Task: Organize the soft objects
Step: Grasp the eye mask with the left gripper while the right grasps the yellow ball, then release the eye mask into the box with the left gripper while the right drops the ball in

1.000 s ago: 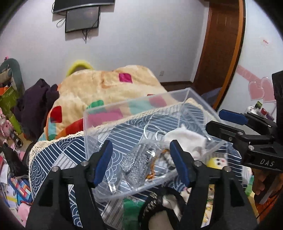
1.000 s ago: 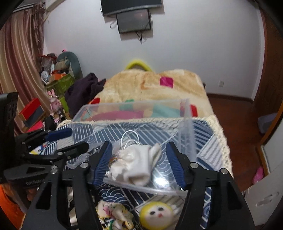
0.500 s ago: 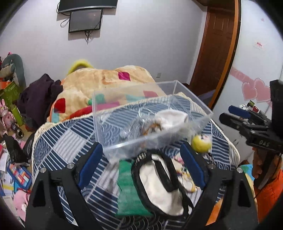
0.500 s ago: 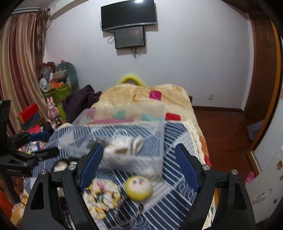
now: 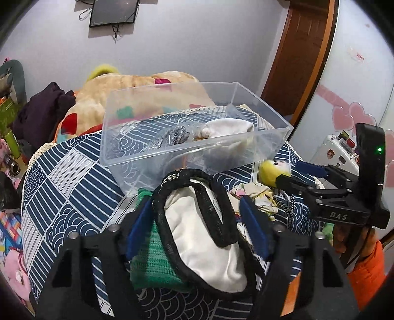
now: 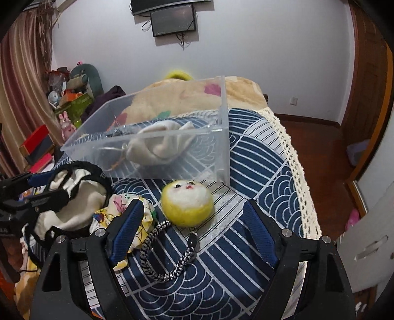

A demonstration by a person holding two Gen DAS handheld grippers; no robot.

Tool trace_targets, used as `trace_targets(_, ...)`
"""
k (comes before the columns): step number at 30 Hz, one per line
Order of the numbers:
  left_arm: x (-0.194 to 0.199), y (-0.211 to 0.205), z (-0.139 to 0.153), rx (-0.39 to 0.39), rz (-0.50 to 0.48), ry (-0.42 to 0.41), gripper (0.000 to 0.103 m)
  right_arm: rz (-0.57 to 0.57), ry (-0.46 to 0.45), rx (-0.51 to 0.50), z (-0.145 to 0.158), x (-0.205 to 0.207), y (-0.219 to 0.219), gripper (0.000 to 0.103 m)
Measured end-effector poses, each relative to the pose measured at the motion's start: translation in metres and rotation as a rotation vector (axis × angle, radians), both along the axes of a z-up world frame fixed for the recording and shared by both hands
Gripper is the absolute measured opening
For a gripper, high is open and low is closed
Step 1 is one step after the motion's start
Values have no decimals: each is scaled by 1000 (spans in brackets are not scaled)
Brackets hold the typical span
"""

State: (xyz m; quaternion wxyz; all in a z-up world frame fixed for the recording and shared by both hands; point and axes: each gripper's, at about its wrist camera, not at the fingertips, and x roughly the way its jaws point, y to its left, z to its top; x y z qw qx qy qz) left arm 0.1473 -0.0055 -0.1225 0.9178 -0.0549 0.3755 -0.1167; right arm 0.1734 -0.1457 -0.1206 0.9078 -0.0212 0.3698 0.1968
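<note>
Low in the frame, the left gripper [image 5: 197, 221] spreads released around the white black-trimmed fabric pouch [image 5: 204, 233], while the right gripper [image 6: 194, 229] gapes, released, around the yellow felt ball charm [image 6: 187, 204] below the clear plastic box [image 6: 172, 157].

You are working in a home bedroom. A bed under a plush beige blanket [image 6: 187, 98] runs to the white back wall, where a television [image 6: 173, 19] hangs. Curtains [image 6: 22, 81] and piled toys [image 6: 73, 93] fill the left corner, a wooden door [image 5: 300, 54] stands right, and pink heart stickers [image 5: 349, 118] decorate the cabinet.
</note>
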Motion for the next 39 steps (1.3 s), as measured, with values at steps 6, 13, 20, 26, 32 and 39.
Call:
trace_targets(6, -1, -8, -3, 33, -23, -13, 39, 18, 30, -3, -2, 7, 10, 58)
trace_targets(13, -12, -5, 7, 15, -32, -59, 12, 28, 15, 11, -1, -3, 6, 42)
trace_targets(20, -24, -3, 27, 6, -32, -125, 11, 26, -37, 48, 17, -19, -1, 42)
trace_targets(26, -28, 5, 55, -48, -31, -195, 11, 32, -104, 76, 41, -28, 1, 42)
trace_targets(32, -21, 16, 79, -68, 5, -260, 11, 32, -177, 91, 61, -25, 2, 42)
trace_targets(39, 5, 30, 93, -42, 73, -298, 11, 24, -222, 86, 73, -8, 12, 42)
